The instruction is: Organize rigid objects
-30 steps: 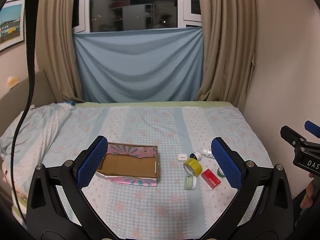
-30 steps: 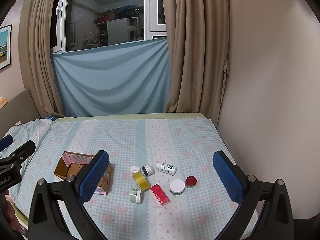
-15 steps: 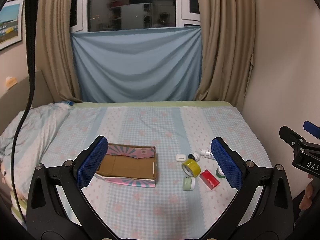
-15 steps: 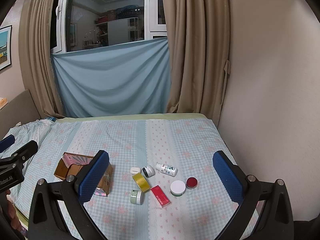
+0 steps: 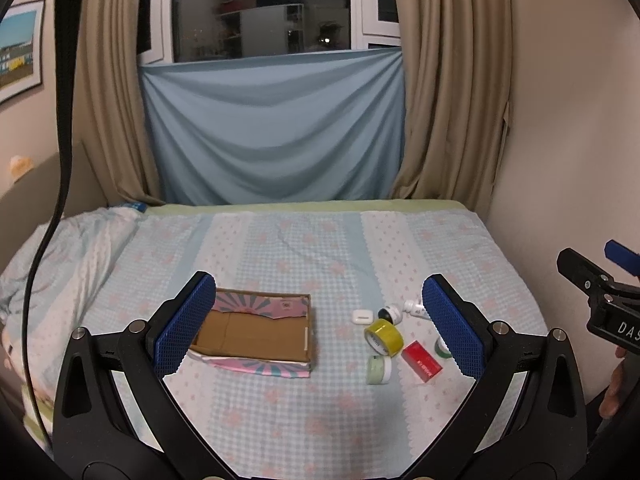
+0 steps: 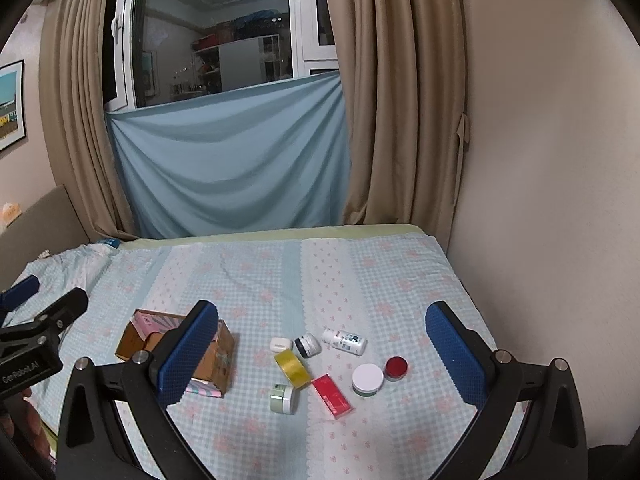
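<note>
Tongs: two, left tongs [image 5: 318, 330] and right tongs [image 6: 322, 354], both apart, empty
Box [image 5: 256, 330]: one
Tape roll [image 6: 292, 369]: one
Jars [image 6: 283, 399]: four
Bottle [image 6: 345, 341]: one

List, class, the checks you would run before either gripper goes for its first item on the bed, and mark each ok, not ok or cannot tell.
1. Left gripper open, holding nothing: ok.
2. Right gripper open, holding nothing: ok.
3. Cardboard box open-topped, no items visible inside: ok.
4. Yellow tape roll free of neighbours: not ok, it crowds the green jar and red box.
5. White bottle upright: not ok, lying on its side.
6. Bed sheet firm enough for stable placing: cannot tell.
</note>
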`<action>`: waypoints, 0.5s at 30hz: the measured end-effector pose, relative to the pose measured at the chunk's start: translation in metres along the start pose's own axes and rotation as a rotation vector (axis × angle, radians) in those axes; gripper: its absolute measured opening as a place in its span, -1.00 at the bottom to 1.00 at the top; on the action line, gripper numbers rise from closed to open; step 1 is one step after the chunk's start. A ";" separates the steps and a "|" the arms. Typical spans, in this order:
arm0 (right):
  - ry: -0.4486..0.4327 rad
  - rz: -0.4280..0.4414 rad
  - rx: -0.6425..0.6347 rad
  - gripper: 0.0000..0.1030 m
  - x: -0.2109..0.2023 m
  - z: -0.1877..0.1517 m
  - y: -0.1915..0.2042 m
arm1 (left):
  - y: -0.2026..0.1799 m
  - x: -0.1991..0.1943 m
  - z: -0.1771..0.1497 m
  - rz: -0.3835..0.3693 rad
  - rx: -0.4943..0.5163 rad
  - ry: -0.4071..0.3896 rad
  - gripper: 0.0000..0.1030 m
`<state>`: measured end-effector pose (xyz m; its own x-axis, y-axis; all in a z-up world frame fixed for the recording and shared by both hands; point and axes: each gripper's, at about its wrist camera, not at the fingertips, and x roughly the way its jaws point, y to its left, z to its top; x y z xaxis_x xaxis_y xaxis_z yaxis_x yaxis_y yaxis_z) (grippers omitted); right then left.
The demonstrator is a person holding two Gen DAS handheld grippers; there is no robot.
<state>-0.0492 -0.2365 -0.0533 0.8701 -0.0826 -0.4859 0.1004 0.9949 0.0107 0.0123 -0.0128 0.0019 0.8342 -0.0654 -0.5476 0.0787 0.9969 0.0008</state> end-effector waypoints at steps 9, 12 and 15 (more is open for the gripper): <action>0.014 -0.016 -0.037 1.00 0.025 -0.007 -0.027 | -0.026 0.045 -0.015 -0.035 -0.020 0.085 0.99; 0.031 -0.028 -0.049 1.00 0.045 -0.012 -0.047 | -0.043 0.073 -0.026 -0.041 -0.025 0.144 0.99; 0.063 -0.017 -0.044 1.00 0.078 -0.023 -0.072 | -0.062 0.104 -0.045 -0.047 -0.026 0.204 0.99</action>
<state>0.0001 -0.3133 -0.1122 0.8361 -0.0967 -0.5400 0.0919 0.9951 -0.0360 0.0693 -0.0799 -0.0927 0.7019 -0.1042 -0.7046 0.0982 0.9940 -0.0491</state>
